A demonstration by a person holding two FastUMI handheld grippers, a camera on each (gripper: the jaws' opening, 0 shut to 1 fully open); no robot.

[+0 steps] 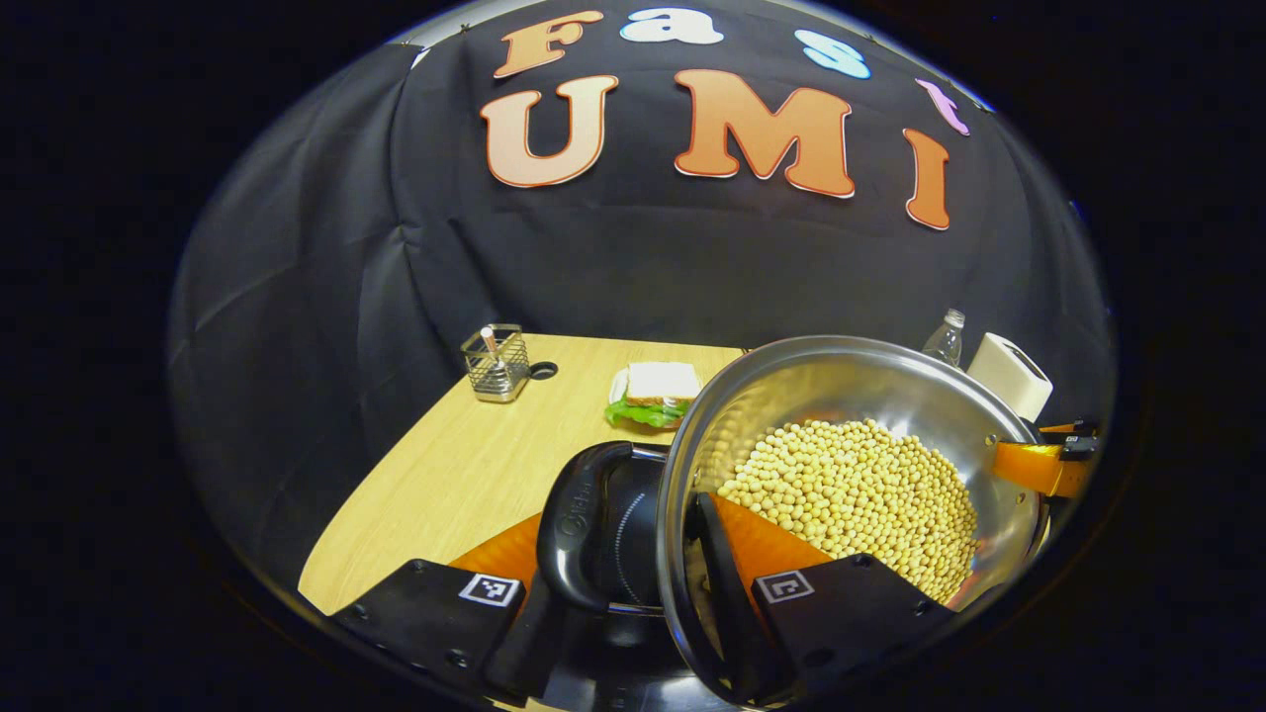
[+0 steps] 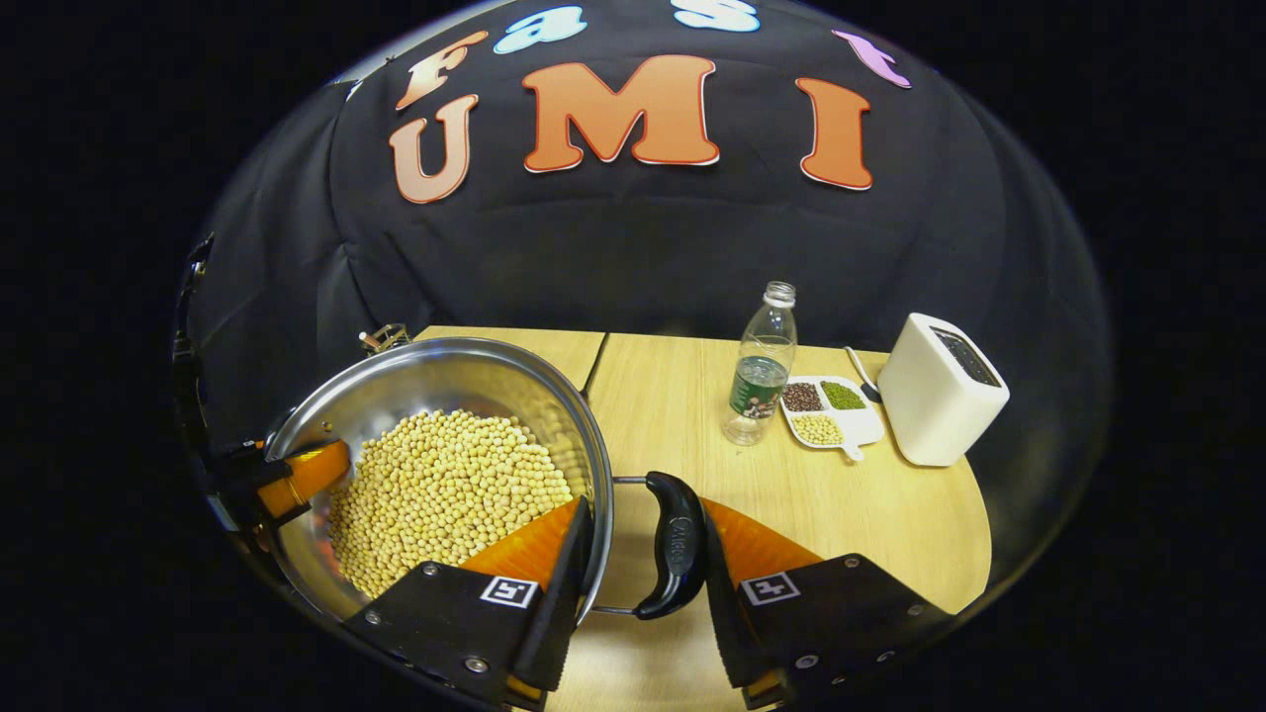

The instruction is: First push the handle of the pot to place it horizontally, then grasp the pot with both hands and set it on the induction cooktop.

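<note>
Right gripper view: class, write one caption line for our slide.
Hand-held gripper straddles rim and handle of a bean-filled pot above the wooden table.

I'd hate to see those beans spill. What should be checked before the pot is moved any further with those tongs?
1. Right tongs grip: one finger inside the pot rim, the other against the right handle. Ok.
2. Left tongs grip: they straddle the left handle and the rim. Ok.
3. Soybeans sit below the rim. Ok.
4. Pot level: cannot tell.
5. Where the cooktop is: cannot tell.
6. Bottle stands apart from the pot. Ok.
</note>
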